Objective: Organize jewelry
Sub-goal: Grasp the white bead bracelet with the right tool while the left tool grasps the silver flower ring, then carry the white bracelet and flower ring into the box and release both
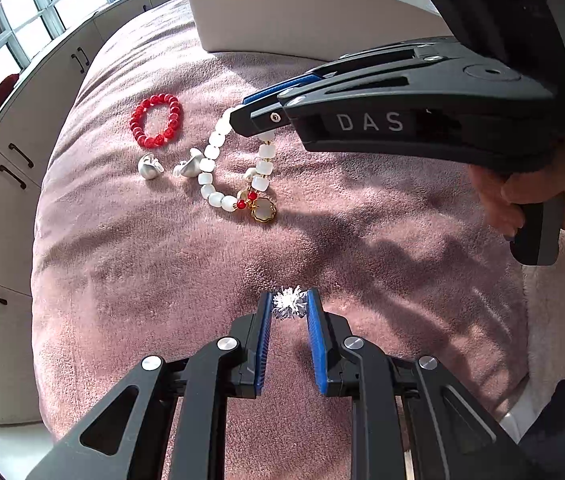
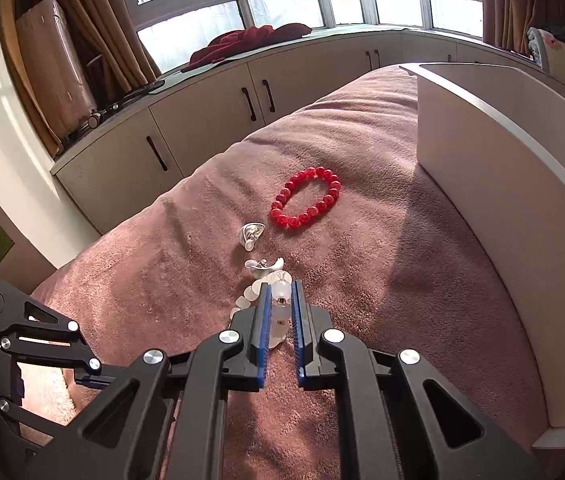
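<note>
in the left wrist view, the left gripper (image 1: 289, 307) has its blue pads closed against a small silver sparkly ornament (image 1: 289, 307), pinched at the fingertips just above the pink blanket (image 1: 362, 240). farther out on the blanket lie a red bead bracelet (image 1: 157, 121), two silver earrings (image 1: 150, 166) side by side, and a white bead bracelet (image 1: 218, 184) with a gold-rimmed charm. the right gripper (image 1: 242, 120) reaches in from the right, its tip down on the white bead bracelet's upper beads. a white tray (image 1: 282, 20) sits at the blanket's far end.

in the right wrist view, the right gripper (image 2: 281, 296) is clenched on a frosted bead of the white bead bracelet (image 2: 280, 290), the rest of the strand trailing left. the silver earrings (image 2: 252, 234) lie just beyond, then the red bead bracelet (image 2: 306, 198). the white tray (image 2: 502, 200) stands to the right; the left gripper (image 2: 82, 376) shows at the lower left.
</note>
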The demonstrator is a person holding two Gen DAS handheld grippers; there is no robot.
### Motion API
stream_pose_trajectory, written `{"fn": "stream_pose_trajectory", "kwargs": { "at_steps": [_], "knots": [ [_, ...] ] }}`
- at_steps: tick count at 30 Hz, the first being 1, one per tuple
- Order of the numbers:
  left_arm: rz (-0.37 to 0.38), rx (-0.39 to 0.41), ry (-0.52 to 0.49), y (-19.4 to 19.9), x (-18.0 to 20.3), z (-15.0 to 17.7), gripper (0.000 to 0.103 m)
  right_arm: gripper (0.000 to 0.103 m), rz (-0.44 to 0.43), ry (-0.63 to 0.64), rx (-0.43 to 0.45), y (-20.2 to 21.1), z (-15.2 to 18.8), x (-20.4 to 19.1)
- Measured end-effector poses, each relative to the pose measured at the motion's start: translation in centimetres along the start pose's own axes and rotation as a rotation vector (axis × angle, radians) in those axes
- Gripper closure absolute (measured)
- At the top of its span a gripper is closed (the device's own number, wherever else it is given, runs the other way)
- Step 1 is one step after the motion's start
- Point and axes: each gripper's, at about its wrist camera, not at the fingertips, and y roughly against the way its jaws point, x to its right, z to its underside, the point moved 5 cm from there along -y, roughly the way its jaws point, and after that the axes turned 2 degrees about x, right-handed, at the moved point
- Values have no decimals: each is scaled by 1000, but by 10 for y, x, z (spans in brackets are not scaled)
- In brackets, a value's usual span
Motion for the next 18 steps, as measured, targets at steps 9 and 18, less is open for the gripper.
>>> {"fn": "stream_pose_trajectory", "kwargs": {
  "at_steps": [9, 18],
  "knots": [
    [-57, 50, 33, 29, -8, 2, 80, 92, 2, -18, 106, 40, -19, -4],
    [-117, 130, 65, 64, -19, -25, 80, 92, -7, -53, 249, 97, -52, 6]
  ]
}}
